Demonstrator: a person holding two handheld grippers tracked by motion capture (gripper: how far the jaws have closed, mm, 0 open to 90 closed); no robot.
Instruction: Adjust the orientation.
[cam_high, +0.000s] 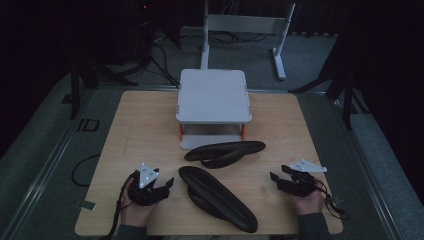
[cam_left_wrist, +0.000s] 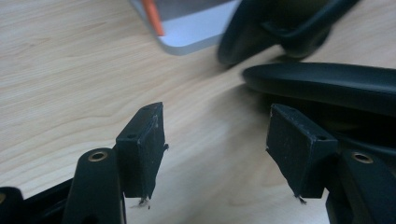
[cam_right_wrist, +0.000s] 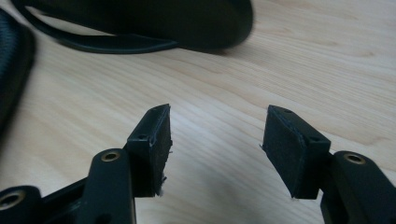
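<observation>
Near the table's front edge, both tools, left and right, gape empty; the black slipper between looks light, floppy: pinch its rim.

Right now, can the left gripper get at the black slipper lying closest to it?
Probably yes. The left gripper is open, its jaws point toward the near slipper, and bare table lies between them. The far slipper sits farther back, out of the way.

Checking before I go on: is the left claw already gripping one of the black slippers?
No, the left claw stands open over bare table, with the nearer slipper beyond it.
</observation>
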